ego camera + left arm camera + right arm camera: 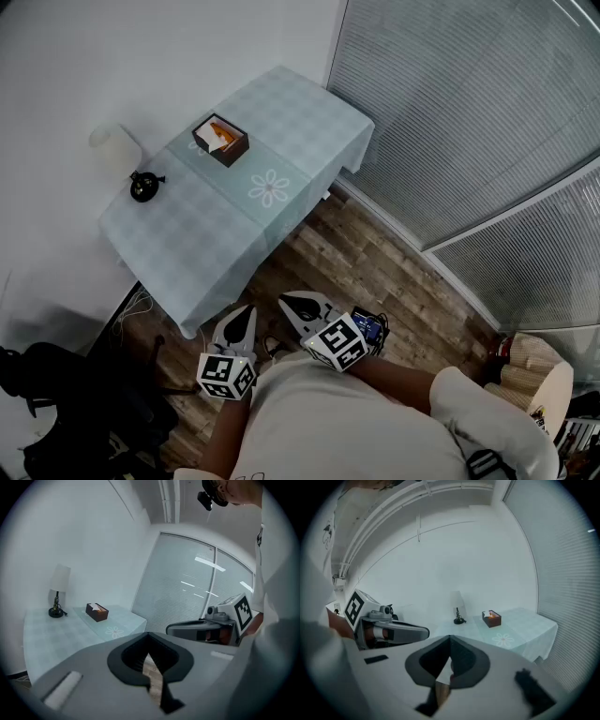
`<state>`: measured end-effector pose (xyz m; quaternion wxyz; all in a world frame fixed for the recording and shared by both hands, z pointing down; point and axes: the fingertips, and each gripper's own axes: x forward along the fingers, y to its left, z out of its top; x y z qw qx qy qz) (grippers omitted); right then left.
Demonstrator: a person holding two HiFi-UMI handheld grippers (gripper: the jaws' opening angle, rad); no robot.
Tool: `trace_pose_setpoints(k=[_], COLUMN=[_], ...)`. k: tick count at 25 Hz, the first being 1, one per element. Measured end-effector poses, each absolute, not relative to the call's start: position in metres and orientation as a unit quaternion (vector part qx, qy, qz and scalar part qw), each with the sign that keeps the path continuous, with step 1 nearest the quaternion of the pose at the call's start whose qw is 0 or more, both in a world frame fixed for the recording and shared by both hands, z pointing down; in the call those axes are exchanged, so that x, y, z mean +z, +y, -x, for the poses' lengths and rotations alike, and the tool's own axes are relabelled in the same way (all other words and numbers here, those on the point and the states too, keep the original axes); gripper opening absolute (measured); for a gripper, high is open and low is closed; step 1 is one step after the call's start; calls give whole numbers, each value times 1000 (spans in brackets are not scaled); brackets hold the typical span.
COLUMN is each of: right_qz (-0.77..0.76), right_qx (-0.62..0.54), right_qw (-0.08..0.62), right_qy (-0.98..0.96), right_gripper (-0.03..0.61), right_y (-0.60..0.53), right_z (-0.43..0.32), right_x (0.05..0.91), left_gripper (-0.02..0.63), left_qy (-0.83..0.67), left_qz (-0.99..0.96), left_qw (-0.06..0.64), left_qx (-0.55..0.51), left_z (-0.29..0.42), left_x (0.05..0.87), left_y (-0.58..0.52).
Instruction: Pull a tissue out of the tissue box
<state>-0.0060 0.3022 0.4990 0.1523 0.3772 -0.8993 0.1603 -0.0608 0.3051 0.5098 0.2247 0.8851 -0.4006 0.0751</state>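
Note:
A dark brown tissue box (220, 139) with a white tissue poking from its top stands near the far end of a table covered in a pale checked cloth (197, 244). Both grippers are held close to the person's body, well short of the table and above the wooden floor. My left gripper (246, 314) has its jaws together with nothing between them, and so does my right gripper (287, 302) beside it. In the left gripper view the box (97, 612) lies far ahead of the gripper (149, 634). The right gripper view shows the box (491, 618) beyond its gripper (450, 637).
A small lamp with a white shade (114, 145) and black base (144, 187) stands at the table's left edge against the white wall. Slatted blinds (469, 122) fill the right side. Dark clutter and cables (84, 394) lie on the floor at the lower left.

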Motion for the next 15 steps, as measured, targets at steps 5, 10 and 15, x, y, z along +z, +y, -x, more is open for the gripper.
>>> trace_pose_setpoints(k=[5, 10, 15], right_qz=[-380, -378, -387], right_qx=[167, 174, 197], right_qw=[158, 151, 147], right_qy=[-896, -897, -889], right_gripper=[11, 11, 12], right_y=[304, 306, 303], right_z=[16, 35, 47], right_x=[504, 507, 518], left_gripper=[6, 6, 6], left_qy=[-403, -398, -387], left_qz=[-884, -885, -886], left_qw=[224, 231, 243], left_qx=[75, 74, 73], left_z=[76, 96, 115], left_x=[510, 516, 525], left_y=[308, 313, 312])
